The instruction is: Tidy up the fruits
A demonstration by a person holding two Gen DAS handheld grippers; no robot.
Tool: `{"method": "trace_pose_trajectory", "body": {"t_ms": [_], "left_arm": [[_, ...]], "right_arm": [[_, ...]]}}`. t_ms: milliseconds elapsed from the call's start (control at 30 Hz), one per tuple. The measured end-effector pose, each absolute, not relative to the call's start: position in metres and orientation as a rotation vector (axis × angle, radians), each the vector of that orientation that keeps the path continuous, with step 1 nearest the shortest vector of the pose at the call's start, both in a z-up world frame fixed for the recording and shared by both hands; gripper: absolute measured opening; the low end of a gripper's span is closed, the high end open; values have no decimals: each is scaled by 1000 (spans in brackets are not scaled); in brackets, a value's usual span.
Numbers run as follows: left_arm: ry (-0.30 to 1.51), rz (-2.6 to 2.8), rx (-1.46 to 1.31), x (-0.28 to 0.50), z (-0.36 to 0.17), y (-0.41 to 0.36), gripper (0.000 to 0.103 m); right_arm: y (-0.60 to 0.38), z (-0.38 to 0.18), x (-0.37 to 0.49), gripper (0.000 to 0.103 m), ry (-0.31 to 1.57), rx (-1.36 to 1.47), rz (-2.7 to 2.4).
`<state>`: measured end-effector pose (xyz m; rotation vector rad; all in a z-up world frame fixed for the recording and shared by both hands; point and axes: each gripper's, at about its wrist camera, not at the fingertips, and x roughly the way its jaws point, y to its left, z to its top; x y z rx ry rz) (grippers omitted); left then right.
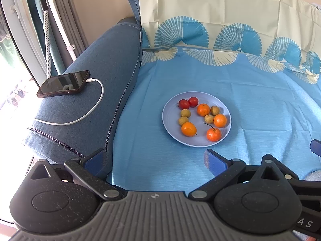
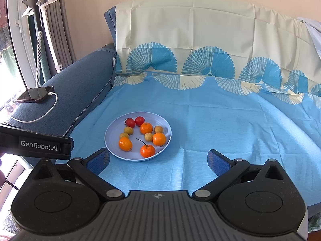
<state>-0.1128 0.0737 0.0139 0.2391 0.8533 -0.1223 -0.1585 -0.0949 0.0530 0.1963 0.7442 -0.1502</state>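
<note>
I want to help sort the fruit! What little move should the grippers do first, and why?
Probably ease the right gripper forward to the stemmed mandarin at the plate's near edge. Both grippers are open and empty, short of the plate, and that fruit lies nearest with room around it.

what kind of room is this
Most likely a living room at home. A blue sofa with a patterned cloth over its seat holds a plate of fruit, a phone charges on the armrest, and curtains hang by a window to the left.
</note>
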Motion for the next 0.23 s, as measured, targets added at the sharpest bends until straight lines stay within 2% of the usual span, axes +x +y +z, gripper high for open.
{"method": "trace_pose_trajectory", "body": {"t_ms": [233], "left_arm": [[850, -119, 240, -113, 13, 74, 103]], "right_arm": [[-96, 52, -158, 102, 751, 198, -154]]}}
